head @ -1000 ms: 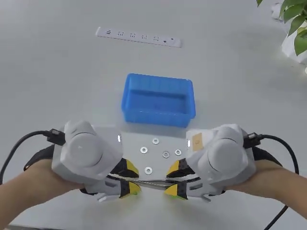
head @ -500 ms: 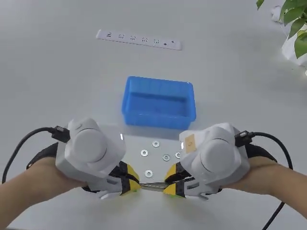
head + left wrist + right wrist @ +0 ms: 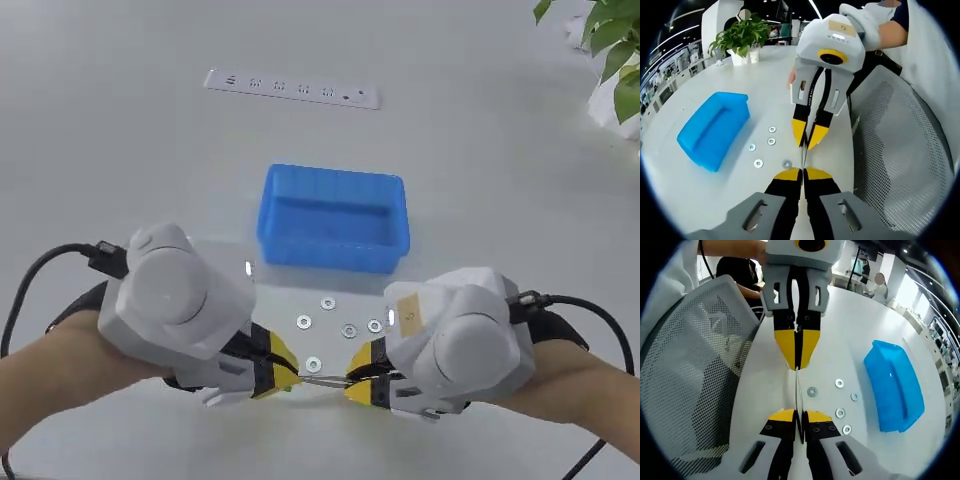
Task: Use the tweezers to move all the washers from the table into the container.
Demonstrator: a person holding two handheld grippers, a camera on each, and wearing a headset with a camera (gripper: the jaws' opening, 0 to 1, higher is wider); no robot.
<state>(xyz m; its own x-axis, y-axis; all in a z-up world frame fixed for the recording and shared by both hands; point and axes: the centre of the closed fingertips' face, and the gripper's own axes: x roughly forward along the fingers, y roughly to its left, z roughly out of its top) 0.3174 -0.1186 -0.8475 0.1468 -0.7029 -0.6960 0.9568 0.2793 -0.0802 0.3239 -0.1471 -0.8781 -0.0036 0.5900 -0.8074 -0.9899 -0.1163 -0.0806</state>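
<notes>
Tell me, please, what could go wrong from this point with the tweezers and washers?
The tweezers are held between the left gripper and the right gripper, both shut on them. Letting go unevenly could drop or twist them. The nearest washer lies close beside them and might get knocked farther from the container.

My head view looks steeply down on the table point(image 3: 480, 130), with the bin point(image 3: 333, 215) at frame centre. My gripper views sit low, facing each other closely; all three share bin and washers point(image 3: 349, 330).
</notes>
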